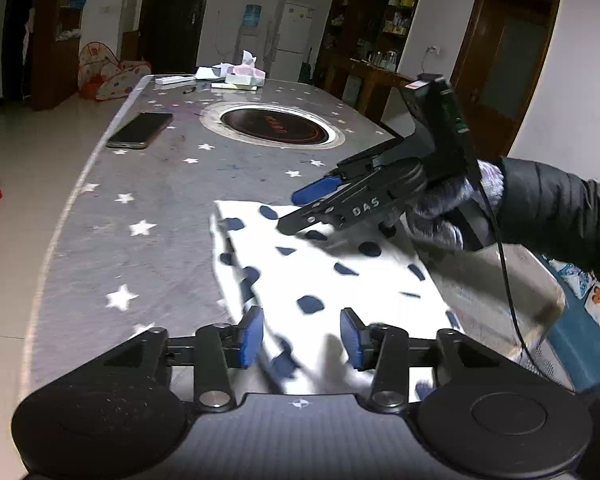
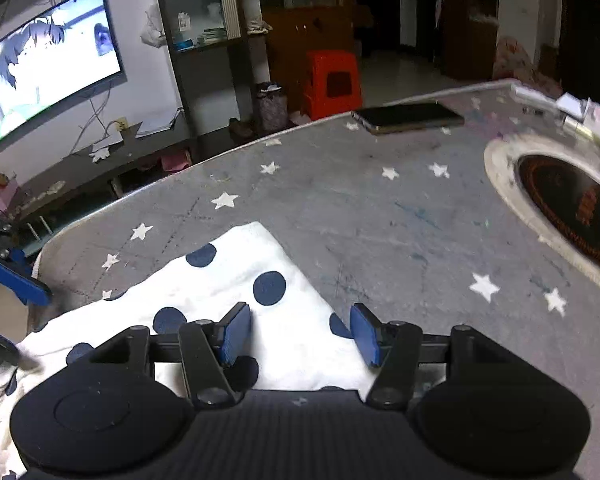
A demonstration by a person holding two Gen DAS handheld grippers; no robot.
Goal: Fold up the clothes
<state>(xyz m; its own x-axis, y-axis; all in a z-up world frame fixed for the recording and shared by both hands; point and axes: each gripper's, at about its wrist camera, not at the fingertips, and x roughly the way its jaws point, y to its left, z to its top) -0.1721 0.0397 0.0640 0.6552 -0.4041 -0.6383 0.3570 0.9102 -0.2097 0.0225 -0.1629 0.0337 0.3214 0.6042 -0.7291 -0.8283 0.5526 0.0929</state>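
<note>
Spotted garment (image 1: 320, 276) lying on worktop (image 1: 148, 184), near edge, layers doubled along left side. You are hovering left tongs (image 1: 302, 334) released over near hem, right tongs (image 2: 300, 334) released over far corner, both placed for pinching edges.

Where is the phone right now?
The phone lies flat near the table's left edge in the left wrist view, left of the round burner, beyond the spotted cloth.
</note>
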